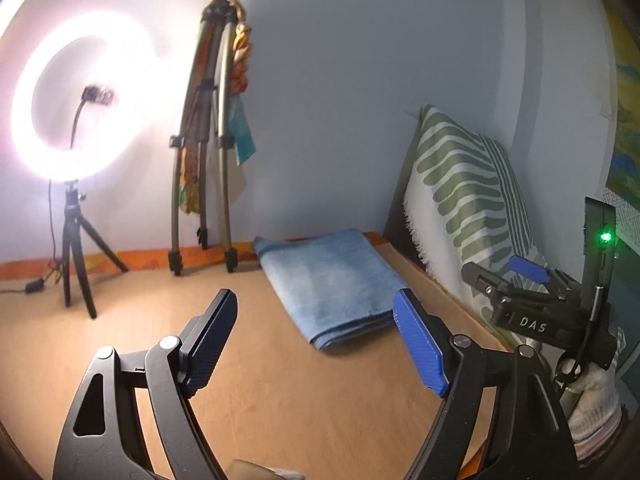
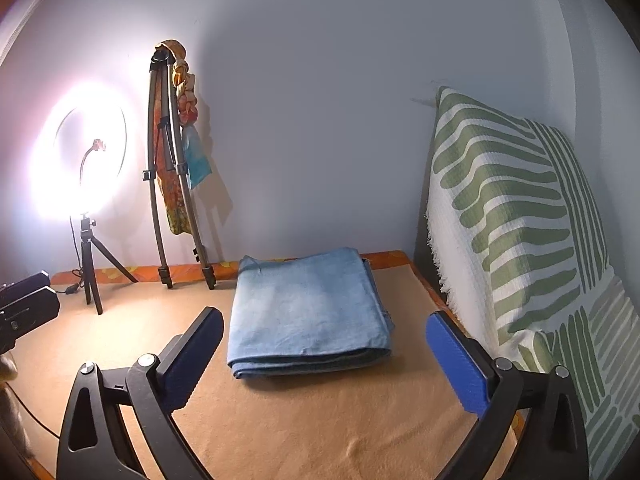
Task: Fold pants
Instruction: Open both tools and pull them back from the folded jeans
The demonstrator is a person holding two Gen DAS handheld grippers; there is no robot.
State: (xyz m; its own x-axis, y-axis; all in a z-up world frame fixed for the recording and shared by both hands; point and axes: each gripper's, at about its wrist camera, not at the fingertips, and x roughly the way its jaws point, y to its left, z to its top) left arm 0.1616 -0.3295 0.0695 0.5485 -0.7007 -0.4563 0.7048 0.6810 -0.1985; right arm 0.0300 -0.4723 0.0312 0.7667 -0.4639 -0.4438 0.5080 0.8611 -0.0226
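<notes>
The light blue pants [image 1: 332, 284] lie folded into a flat rectangular stack on the tan table [image 1: 240, 360], toward its far right corner. They also show in the right wrist view [image 2: 308, 312], with the folded edge facing me. My left gripper [image 1: 316, 320] is open and empty, held above the table just short of the stack. My right gripper [image 2: 324, 344] is open and empty, with its fingers spread to either side of the stack's near edge and apart from it. The right gripper also shows in the left wrist view [image 1: 508, 276] at the right, above the table edge.
A lit ring light on a small tripod [image 1: 76, 240] stands at the back left. A folded tripod with a scarf [image 1: 212, 140] leans on the wall. A green and white patterned cushion [image 2: 520, 220] stands along the table's right side. The left gripper's body [image 2: 24, 312] shows at the left.
</notes>
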